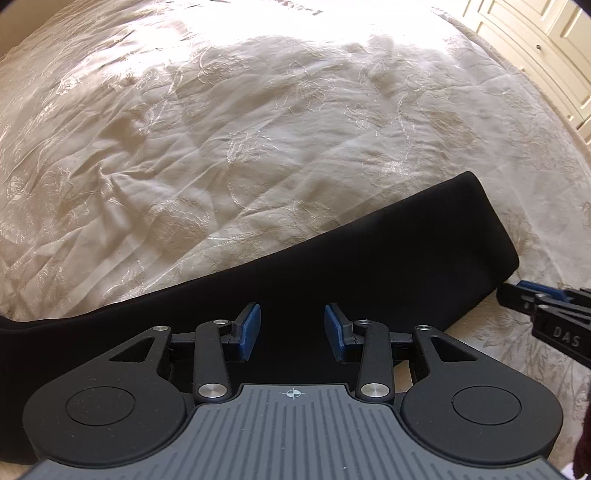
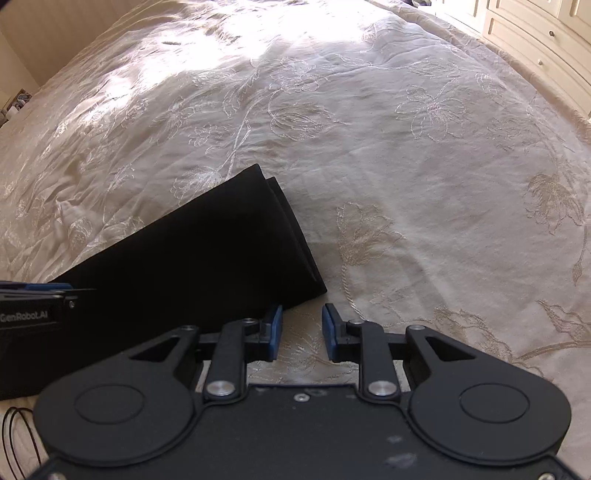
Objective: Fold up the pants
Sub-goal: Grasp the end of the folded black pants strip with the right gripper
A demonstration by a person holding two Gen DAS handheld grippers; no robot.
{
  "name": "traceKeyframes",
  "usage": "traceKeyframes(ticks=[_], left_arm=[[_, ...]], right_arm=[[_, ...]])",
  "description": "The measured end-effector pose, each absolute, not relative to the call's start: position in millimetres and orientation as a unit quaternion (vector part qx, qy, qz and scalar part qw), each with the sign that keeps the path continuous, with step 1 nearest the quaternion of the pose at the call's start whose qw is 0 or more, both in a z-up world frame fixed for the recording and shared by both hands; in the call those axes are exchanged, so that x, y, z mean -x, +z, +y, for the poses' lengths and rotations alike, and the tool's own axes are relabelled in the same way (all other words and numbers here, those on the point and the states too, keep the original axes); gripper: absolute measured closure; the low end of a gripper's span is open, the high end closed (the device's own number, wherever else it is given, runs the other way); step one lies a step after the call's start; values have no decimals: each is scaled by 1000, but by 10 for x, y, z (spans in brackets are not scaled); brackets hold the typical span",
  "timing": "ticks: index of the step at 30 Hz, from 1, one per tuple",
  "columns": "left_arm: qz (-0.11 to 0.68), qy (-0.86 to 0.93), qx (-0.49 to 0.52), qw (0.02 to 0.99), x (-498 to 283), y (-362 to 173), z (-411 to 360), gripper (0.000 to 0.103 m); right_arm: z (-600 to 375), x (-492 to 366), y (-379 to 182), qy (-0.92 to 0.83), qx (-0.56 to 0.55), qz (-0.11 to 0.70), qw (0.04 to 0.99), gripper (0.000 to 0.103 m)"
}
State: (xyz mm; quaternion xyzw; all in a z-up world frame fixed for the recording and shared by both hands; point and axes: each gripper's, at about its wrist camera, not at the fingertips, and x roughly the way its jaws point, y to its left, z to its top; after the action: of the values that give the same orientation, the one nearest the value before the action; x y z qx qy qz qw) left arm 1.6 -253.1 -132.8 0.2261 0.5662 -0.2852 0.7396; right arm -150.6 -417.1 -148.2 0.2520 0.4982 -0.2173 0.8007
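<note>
The black pants (image 1: 369, 258) lie flat on the bed as a long folded strip running from the lower left to a squared end on the right. My left gripper (image 1: 292, 326) hovers over the middle of the strip, open, with only dark cloth showing behind the gap. In the right wrist view the pants' layered end (image 2: 221, 251) lies left of centre. My right gripper (image 2: 302, 326) is open over bare bedspread, just beside the near corner of the pants. Each gripper shows in the other's view: the right gripper (image 1: 546, 314) and the left gripper (image 2: 33, 306).
A cream bedspread (image 1: 240, 147) embroidered with flowers covers the bed (image 2: 424, 166), wrinkled to the left. Cream drawers and cupboard doors (image 2: 539, 33) stand past the far right edge. A thin black cable loop (image 2: 18, 435) lies at the lower left.
</note>
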Motion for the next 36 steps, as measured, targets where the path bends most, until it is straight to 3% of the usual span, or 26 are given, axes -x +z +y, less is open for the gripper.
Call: traceKeyframes(ticks=[8, 17, 28, 34, 35, 36], left_arm=[[596, -268, -245, 716, -8, -1724, -2556, 64], [606, -270, -249, 706, -34, -1817, -2581, 64], [609, -277, -249, 701, -102, -1851, -2581, 63], [608, -282, -245, 700, -131, -1834, -2552, 63], [608, -282, -245, 700, -131, -1835, -2552, 63], [609, -281, -243, 701, -135, -1835, -2552, 63]], right_arm=[[-4437, 1364, -1259, -169, -237, 461, 838, 64], [-4599, 1001, -1544, -86, -243, 489, 833, 59], [-4678, 872, -1912, -19, -276, 520, 808, 46], [-4801, 883, -2014, 15, -339, 515, 787, 47], [-4814, 898, -2016, 17, -345, 513, 786, 51], [-4814, 920, -2009, 17, -351, 511, 784, 62]])
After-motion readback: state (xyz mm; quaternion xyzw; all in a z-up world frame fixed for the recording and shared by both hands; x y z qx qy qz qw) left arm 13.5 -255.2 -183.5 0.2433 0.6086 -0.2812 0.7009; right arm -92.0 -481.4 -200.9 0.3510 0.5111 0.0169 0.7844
